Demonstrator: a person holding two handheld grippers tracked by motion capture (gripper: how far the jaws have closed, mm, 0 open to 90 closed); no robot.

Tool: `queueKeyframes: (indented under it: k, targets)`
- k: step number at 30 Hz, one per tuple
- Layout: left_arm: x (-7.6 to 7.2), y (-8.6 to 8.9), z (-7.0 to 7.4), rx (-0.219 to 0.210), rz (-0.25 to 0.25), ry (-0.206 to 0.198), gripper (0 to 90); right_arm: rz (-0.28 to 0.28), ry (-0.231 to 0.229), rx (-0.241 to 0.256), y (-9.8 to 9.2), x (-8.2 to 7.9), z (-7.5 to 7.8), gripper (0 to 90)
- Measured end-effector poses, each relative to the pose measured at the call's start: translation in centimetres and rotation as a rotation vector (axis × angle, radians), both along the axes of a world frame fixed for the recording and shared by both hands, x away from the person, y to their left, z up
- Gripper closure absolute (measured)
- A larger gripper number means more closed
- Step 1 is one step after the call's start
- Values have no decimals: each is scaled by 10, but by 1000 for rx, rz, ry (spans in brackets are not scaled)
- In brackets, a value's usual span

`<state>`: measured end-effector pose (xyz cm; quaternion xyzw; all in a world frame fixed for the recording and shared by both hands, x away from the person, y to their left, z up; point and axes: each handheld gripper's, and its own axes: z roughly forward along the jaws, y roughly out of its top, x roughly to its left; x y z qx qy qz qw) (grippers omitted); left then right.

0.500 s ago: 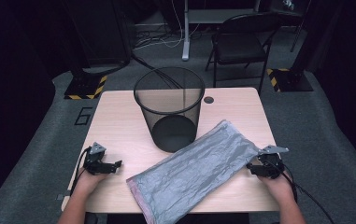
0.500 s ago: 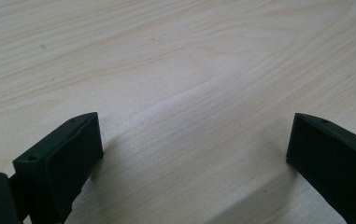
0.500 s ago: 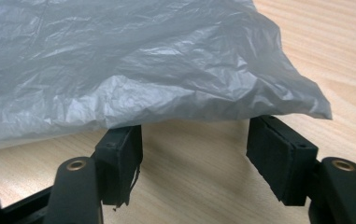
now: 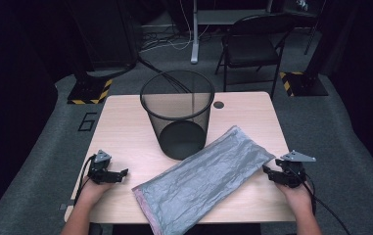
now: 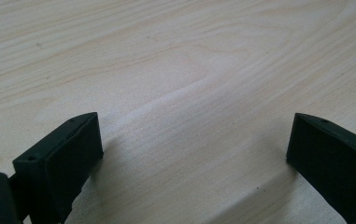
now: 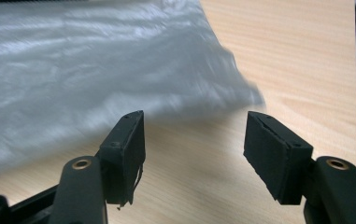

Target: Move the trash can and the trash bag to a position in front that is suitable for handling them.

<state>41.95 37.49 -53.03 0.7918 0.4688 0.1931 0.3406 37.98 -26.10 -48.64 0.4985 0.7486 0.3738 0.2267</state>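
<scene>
A flat grey plastic bag (image 4: 206, 178) lies slantwise across the front of the wooden table (image 4: 125, 129), from the front edge up toward the right. Behind it stands a black mesh wastebasket (image 4: 177, 113), upright and with nothing inside. My left gripper (image 4: 121, 175) rests low at the front left, open, with bare wood (image 5: 189, 116) between its jaws. At the front right my right gripper (image 4: 266, 171) is open just off the bag's upper right corner. In the right gripper view the bag (image 6: 82, 79) lies just beyond the spread jaws, with nothing between them.
A round cable hole (image 4: 218, 104) sits in the table behind the basket. Beyond the table stand a black folding chair (image 4: 252, 46) and a desk leg (image 4: 194, 34). Yellow-black striped bases (image 4: 90, 92) lie on the grey carpet.
My right gripper has edged slightly toward the bag's corner. The bag, the basket and my left gripper stay where they were.
</scene>
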Motion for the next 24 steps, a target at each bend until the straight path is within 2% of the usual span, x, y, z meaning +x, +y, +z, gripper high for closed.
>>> queueKeyframes:
  k: [4, 5, 6, 7, 10, 11, 13, 19, 21, 22, 24]
  targets:
    - [1, 0, 0, 2, -1, -4, 30, 16, -26, -7, 10, -1, 7, 374]
    - [1, 0, 0, 4, 0, -3, 30, 49, -14, 6, 20, 1, 6, 372]
    - [1, 0, 0, 4, 0, -3, 30, 49, -14, 6, 20, 1, 6, 372]
    - [1, 0, 0, 4, 0, -2, 30, 64, 1, 2, 24, 3, 4, 372]
    - [1, 0, 0, 5, 0, -2, 30, 132, 75, -57, 39, 7, -9, 368]
    - [1, 0, 0, 5, 0, -2, 31, 157, 122, -87, 45, 10, -17, 355]
    - [1, 0, 0, 5, -1, -2, 31, 170, 154, -121, 50, 12, -24, 354]
    - [1, 0, 0, 6, 1, -2, 30, 176, 156, -122, 47, 14, -26, 353]
    - [1, -1, 0, 4, 4, -1, 30, 169, 158, -119, 45, 15, -27, 353]
    - [0, -1, 0, 3, 6, -3, 30, 144, 156, -117, 40, 21, -27, 353]
    - [0, -2, 0, 2, 9, 0, 30, 132, 166, -108, 36, 27, -26, 352]
